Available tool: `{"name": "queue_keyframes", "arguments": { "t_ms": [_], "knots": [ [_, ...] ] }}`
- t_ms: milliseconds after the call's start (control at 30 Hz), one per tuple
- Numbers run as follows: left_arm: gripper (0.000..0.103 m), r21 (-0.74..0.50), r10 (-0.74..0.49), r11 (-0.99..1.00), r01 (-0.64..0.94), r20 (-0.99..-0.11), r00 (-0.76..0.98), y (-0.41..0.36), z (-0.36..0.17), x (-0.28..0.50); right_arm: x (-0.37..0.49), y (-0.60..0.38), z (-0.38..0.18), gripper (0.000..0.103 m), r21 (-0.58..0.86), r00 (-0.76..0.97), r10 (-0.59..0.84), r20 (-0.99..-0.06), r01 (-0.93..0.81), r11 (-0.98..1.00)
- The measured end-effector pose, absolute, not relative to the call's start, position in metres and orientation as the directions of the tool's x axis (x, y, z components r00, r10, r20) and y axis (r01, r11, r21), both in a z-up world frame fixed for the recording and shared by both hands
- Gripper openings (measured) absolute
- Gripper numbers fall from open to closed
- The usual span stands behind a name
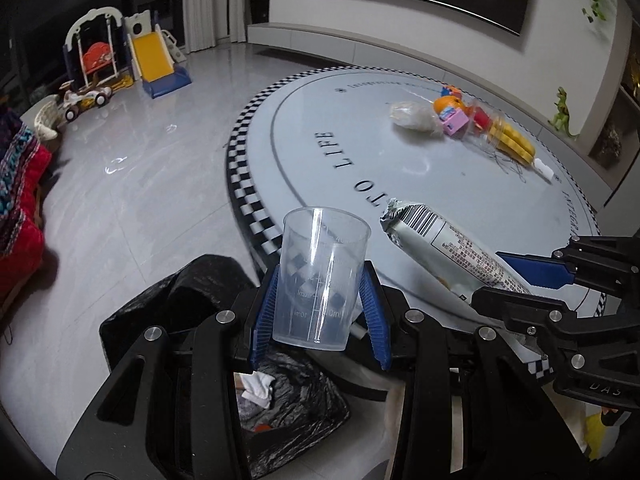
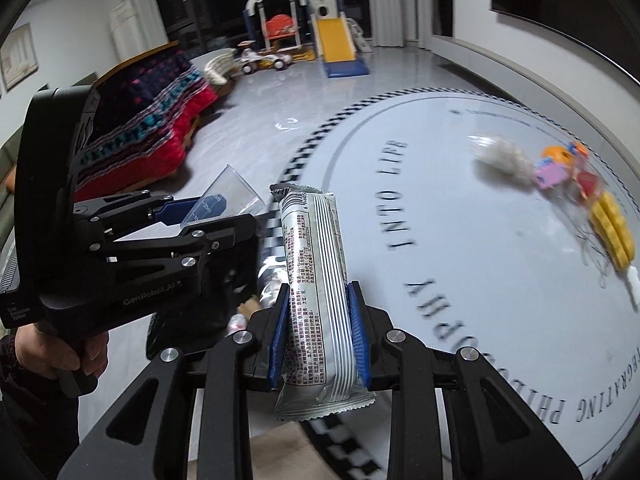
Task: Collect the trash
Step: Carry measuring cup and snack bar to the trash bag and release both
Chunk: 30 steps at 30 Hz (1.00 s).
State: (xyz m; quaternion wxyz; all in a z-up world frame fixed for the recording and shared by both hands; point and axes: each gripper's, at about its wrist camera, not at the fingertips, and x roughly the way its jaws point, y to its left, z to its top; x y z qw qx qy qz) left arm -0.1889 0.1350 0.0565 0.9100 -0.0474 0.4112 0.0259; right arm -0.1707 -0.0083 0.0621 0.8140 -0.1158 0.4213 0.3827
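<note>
Pinching a clear plastic cup point(image 1: 320, 280) by its sides in the left gripper point(image 1: 320, 316), above the black trash bag point(image 1: 296, 412); clamping a crinkly foil wrapper point(image 2: 320, 300) midway in the right gripper point(image 2: 320, 336). Light, slippery, probably crushable; gripping gently.

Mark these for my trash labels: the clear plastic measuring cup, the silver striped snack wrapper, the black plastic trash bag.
Clear plastic measuring cup point(image 1: 320, 280), left wrist view, middle of its side wall.
Silver striped snack wrapper point(image 2: 316, 292), right wrist view, printed middle.
Black plastic trash bag point(image 1: 304, 400), left wrist view, crumpled inside.
</note>
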Motion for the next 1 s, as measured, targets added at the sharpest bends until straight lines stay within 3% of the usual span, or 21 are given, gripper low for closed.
{"name": "queue_keyframes", "arguments": {
  "t_ms": [567,600,633,667,700,1000],
  "knots": [
    [0.04,-0.081,0.177,0.918,-0.388,-0.793,0.584,0.241,0.02,-0.278,-0.241,0.108,0.036,0.03,0.141,0.162,0.548,-0.821,-0.872,0.469],
    [0.044,-0.08,0.184,0.913,-0.4,-0.795,0.578,0.246,0.018,-0.282,-0.242,0.113,0.034,0.033,0.148,0.14,0.544,-0.827,-0.88,0.452],
    [0.054,-0.077,0.195,0.905,-0.419,-0.8,0.568,0.251,0.016,-0.284,-0.243,0.117,0.033,0.043,0.153,0.129,0.544,-0.829,-0.883,0.443],
    [0.095,-0.069,0.214,0.893,-0.444,-0.803,0.556,0.255,0.015,-0.286,-0.244,0.119,0.034,0.051,0.145,0.144,0.546,-0.825,-0.88,0.451],
    [0.097,-0.053,0.245,0.881,-0.47,-0.799,0.549,0.259,0.014,-0.29,-0.246,0.12,0.035,0.058,0.137,0.158,0.551,-0.819,-0.879,0.457],
    [0.097,-0.046,0.263,0.872,-0.488,-0.796,0.545,0.268,0.014,-0.295,-0.242,0.11,0.049,0.058,0.132,0.189,0.577,-0.795,-0.874,0.467]
  ]
}}
